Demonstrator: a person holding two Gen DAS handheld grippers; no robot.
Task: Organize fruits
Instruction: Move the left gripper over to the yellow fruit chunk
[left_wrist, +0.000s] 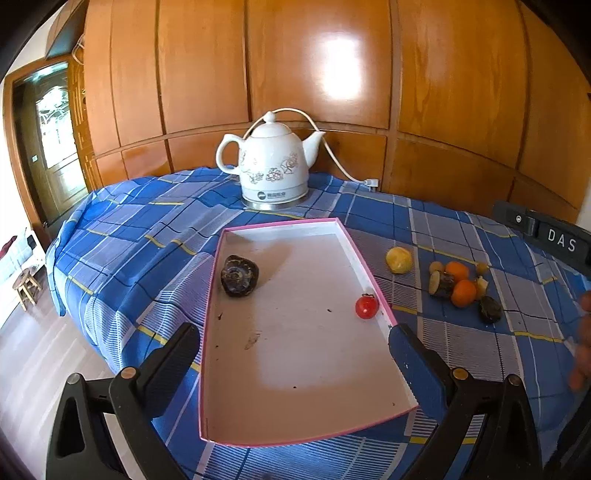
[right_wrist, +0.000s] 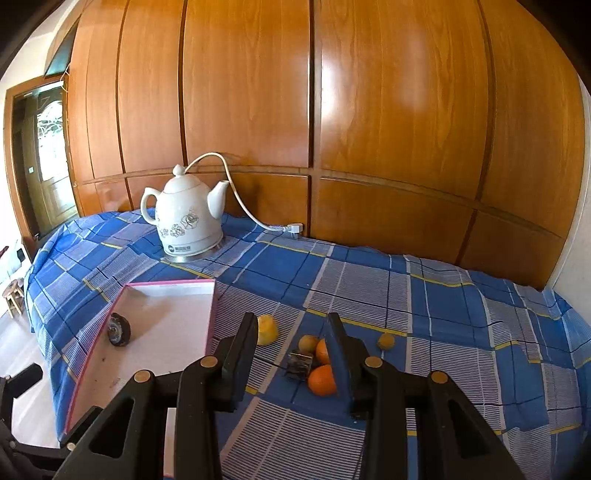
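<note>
A: Fruit first. Your cherry tomato (left_wrist: 367, 307) lies inside the pink-rimmed tray (left_wrist: 295, 369), close against its right wall, with the stem end turned toward the far side. It sits ahead of your left gripper (left_wrist: 291, 350), nearer the right finger than the left, and nothing touches it.

B: And the dark one?

A: The dark round fruit (left_wrist: 239, 276) rests near the tray's far left corner, its ringed end facing you. It has no clear long axis. Your left jaws stand wide apart and hold nothing; the tray floor lies between them.

B: What does your right side show?

A: Your right gripper (right_wrist: 291, 332) hovers over the loose pile on the blue checked cloth (right_wrist: 443, 314), jaws apart and empty. The near orange (right_wrist: 322, 379) lies just inside the right finger, which partly hides it. The far orange (right_wrist: 322, 350) sits behind it, also cut off by that finger. A dark cut stub (right_wrist: 300, 363) lies between the fingers; from the left wrist its long axis runs across the view, pale cut face to the left.

B: Anything outside the jaws?

A: The yellow fruit (right_wrist: 266, 329) sits just beyond the left finger, near the tray's right wall. A small yellowish fruit (right_wrist: 386, 340) lies past the right finger. The white kettle (right_wrist: 188, 218) stands at the back against the wood panelling (right_wrist: 369, 110), its spout pointing right.
</note>
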